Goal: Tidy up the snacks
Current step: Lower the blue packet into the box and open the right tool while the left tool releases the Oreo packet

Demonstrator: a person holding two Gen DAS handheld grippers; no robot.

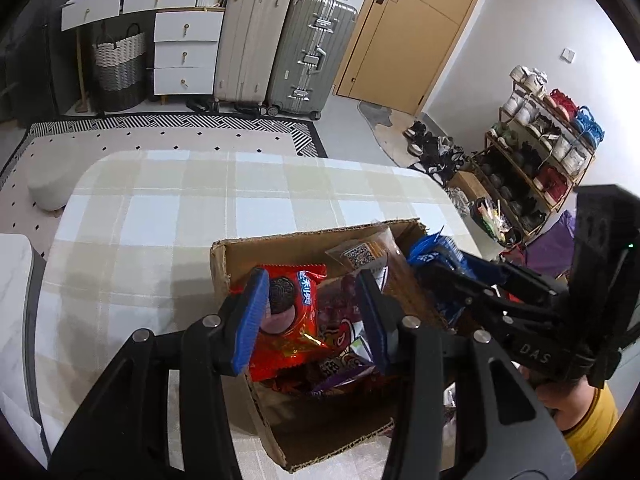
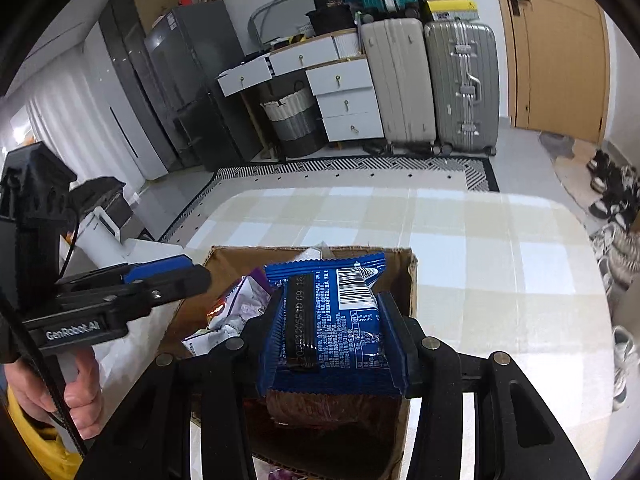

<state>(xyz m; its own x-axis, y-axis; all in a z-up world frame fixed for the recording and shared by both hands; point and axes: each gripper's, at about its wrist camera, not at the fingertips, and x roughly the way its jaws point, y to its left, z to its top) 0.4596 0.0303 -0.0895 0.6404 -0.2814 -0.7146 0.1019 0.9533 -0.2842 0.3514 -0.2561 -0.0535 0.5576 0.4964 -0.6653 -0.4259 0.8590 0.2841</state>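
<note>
A brown cardboard box (image 1: pixel 280 248) sits on the checked tablecloth and holds several snack packets. My left gripper (image 1: pixel 316 320) is open above the box; a red Oreo packet (image 1: pixel 296 312) lies between its fingers, touching the left pad. My right gripper (image 2: pixel 334 328) is shut on a blue snack packet (image 2: pixel 336 320) and holds it over the box (image 2: pixel 404 276). In the left wrist view the right gripper (image 1: pixel 440 276) with the blue packet (image 1: pixel 436 250) is at the box's right side. A purple-and-white packet (image 2: pixel 240 308) lies in the box.
The table (image 1: pixel 160 208) carries a beige and pale-blue checked cloth. Beyond it are a patterned rug, two suitcases (image 1: pixel 280 48), a white drawer unit, a woven basket and a shoe rack (image 1: pixel 540 160). A white stool (image 1: pixel 48 188) stands left of the table.
</note>
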